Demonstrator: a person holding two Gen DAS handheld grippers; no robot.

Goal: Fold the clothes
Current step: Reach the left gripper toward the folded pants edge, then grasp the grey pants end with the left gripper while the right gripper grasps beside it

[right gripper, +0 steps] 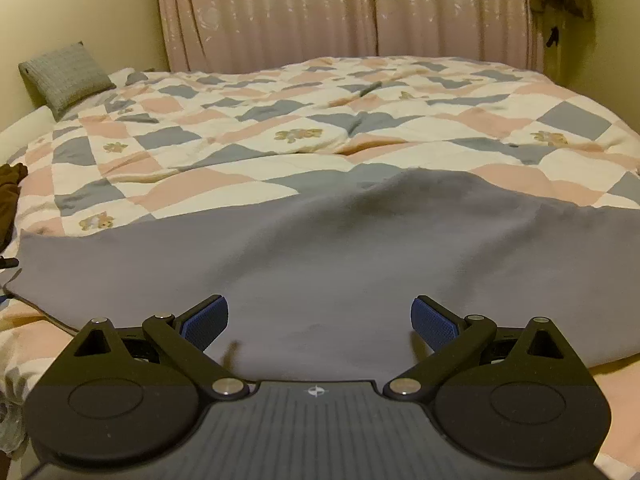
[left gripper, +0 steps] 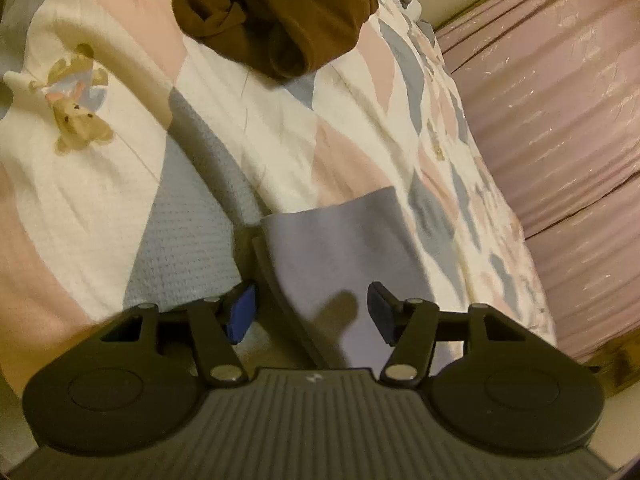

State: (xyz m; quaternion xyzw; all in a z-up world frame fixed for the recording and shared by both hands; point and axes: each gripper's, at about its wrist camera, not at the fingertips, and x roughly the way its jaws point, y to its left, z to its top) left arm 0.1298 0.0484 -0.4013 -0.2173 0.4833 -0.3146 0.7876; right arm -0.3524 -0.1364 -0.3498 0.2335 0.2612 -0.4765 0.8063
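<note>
I had both tongs released: my left gripper (left gripper: pixel 310 312) and right gripper (right gripper: pixel 319 322) hung over the grey cloth (right gripper: pixel 320 248). It lay on the quilt (right gripper: pixel 280 112), a brown garment (left gripper: pixel 276 12) well apart.

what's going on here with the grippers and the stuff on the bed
A person is folding clothes on a bed covered by a patchwork quilt, holding a gripper in each hand. A grey garment lies spread flat on the quilt. The left gripper and right gripper both hover open over it, gripping nothing. A crumpled brown garment waits further along the bed.
</note>
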